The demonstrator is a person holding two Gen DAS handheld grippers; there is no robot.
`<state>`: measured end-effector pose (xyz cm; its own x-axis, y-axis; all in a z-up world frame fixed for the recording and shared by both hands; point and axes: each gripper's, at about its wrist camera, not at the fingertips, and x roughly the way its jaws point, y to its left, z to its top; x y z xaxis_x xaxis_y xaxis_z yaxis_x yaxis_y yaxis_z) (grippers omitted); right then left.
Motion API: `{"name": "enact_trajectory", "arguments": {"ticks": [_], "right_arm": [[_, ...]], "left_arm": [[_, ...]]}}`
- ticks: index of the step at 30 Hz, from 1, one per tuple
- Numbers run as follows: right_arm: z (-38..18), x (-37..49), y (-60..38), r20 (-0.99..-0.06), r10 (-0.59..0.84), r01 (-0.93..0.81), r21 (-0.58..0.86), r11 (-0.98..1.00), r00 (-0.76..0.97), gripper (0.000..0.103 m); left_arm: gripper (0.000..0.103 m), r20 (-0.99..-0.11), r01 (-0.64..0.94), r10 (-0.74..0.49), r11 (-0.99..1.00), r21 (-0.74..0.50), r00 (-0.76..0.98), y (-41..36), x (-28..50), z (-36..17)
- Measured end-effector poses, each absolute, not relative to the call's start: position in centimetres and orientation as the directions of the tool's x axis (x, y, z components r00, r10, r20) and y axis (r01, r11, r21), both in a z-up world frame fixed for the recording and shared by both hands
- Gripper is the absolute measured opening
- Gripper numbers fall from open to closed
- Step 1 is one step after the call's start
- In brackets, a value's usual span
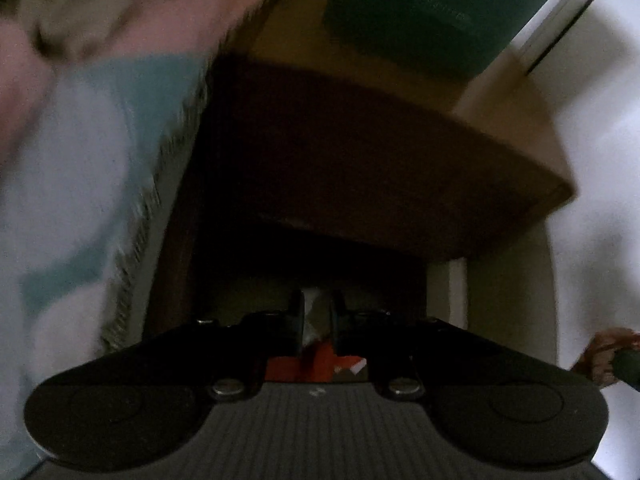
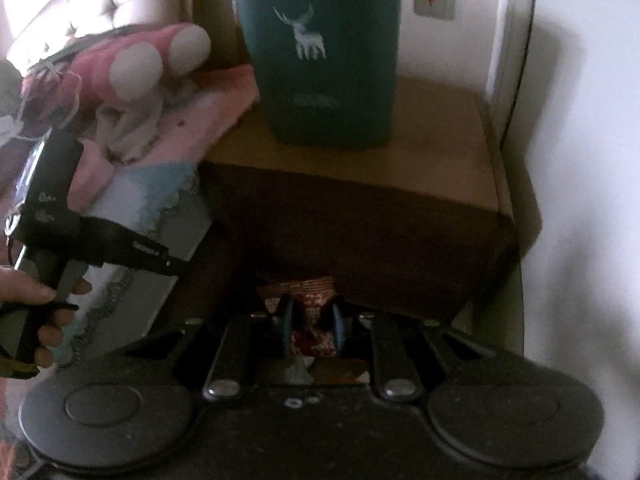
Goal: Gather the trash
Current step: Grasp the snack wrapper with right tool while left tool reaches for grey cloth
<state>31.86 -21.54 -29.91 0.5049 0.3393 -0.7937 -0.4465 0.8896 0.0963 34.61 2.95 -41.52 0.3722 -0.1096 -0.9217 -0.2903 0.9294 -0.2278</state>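
both grippers carry trash, held up beside the dark wooden nightstand [image 2: 360, 216], so the coming move turns on where each piece must go, and no bin shows in either view.

the right gripper [image 2: 310, 330] has its blue pads pressed on a red patterned wrapper [image 2: 312, 308]. the wrapper sticks out past the fingertips toward the nightstand's dark front and trails back down between the fingers, so its long axis runs along the gripper's pointing line. the jaws stand narrow, closed on it.

the left gripper [image 1: 317, 320] is nearly closed. a pale, crumpled scrap [image 1: 314, 320] sits in the slim gap between its fingers, with red and white wrapper material [image 1: 320, 360] bunched behind, close to the gripper body. it seems pinched, though the view is dark and blurred. in the right wrist view the left gripper's body [image 2: 56, 216] appears left of the nightstand, against the bed's pink and blue bedding [image 2: 152, 184], with a hand [image 2: 36, 292] on its handle.

on top of the nightstand stands a green bag with a white deer [image 2: 320, 52], beyond and above both grippers. whether it is the drop point i cannot tell. if it is, the right gripper looks nearer.
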Motion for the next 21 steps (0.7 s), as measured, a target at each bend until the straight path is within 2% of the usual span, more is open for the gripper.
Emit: {"name": "enact_trajectory", "arguments": {"ticks": [3, 5, 8, 9, 10, 16, 21], "right_arm": [[-33.2, 31.7, -21.9, -0.803, 0.339, -0.428, 0.116, 0.896, 0.491, 0.018], [-36.1, 31.5, -22.1, -0.812, 0.334, -0.422, 0.12, 0.899, 0.479, 0.018], [-40.4, 31.2, -22.4, -0.826, 0.327, -0.416, 0.126, 0.901, 0.458, 0.018], [-42.1, 31.2, -22.7, -0.831, 0.326, -0.412, 0.13, 0.902, 0.452, 0.018], [-43.8, 31.2, -22.9, -0.836, 0.323, -0.406, 0.134, 0.904, 0.444, 0.018], [-52.4, 31.3, -23.8, -0.859, 0.31, -0.393, 0.141, 0.909, 0.408, 0.018], [-57.4, 31.5, -24.1, -0.87, 0.306, -0.395, 0.143, 0.907, 0.387, 0.018]], "left_arm": [[0.014, -0.937, -0.276, -0.128, 0.935, -0.223, 0.324, 2.1, 35.3, -46.6], [0.021, -0.944, -0.261, -0.132, 0.941, -0.215, 0.301, 1.3, 36.1, -50.1], [0.048, -0.945, -0.261, -0.156, 0.936, -0.235, 0.288, 0.3, 37.2, -55.8], [0.069, -0.944, -0.263, -0.158, 0.935, -0.237, 0.289, -0.1, 37.4, -57.6], [0.079, -0.944, -0.261, -0.156, 0.936, -0.235, 0.29, -0.5, 37.7, -59.7], [0.08, -0.969, -0.255, -0.136, 0.949, -0.188, 0.208, -2.3, 39.9, -72.8], [0.08, -0.979, -0.261, -0.133, 0.95, -0.17, 0.155, -2.9, 40.6, -80.6]]}}
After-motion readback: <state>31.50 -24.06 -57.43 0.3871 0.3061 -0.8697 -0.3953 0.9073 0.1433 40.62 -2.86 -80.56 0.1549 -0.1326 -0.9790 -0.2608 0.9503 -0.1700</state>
